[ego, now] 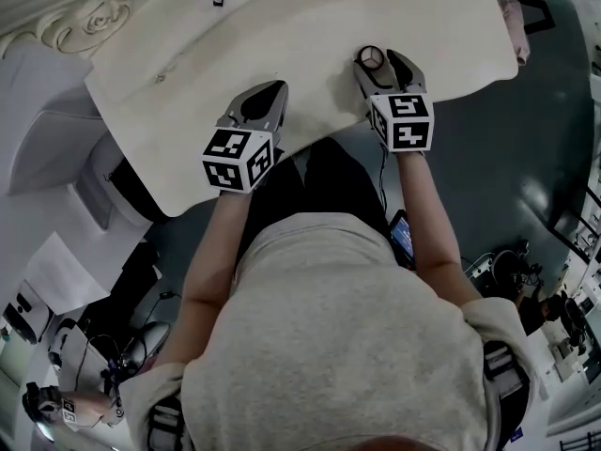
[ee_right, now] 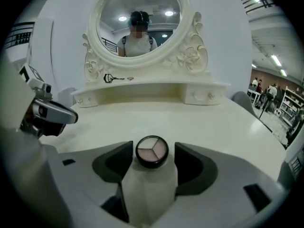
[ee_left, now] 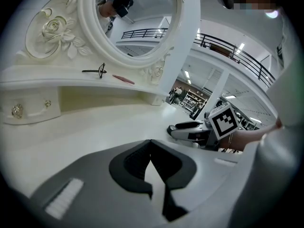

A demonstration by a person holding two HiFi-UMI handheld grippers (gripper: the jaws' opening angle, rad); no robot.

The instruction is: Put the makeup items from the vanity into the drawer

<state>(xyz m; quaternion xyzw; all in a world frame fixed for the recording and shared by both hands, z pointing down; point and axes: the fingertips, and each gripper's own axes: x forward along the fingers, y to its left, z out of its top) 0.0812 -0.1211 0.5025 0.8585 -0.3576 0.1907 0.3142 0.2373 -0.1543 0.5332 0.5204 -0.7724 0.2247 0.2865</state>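
The right gripper [ego: 385, 67] holds its fingers wide around the round eyeshadow compact [ee_right: 152, 151], which lies on the tabletop [ee_right: 223, 122] at lower centre, neither pad touching it. The left gripper [ee_left: 151, 145] is closed and empty. Closing off-centre could push the smooth compact out sideways.

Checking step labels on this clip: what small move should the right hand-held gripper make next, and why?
Probably close the right hand-held gripper on the round eyeshadow compact. Its jaws stand open on either side of the compact, which lies on the vanity top, with gaps at both pads, so nothing is gripped yet. The left hand-held gripper is shut and empty.
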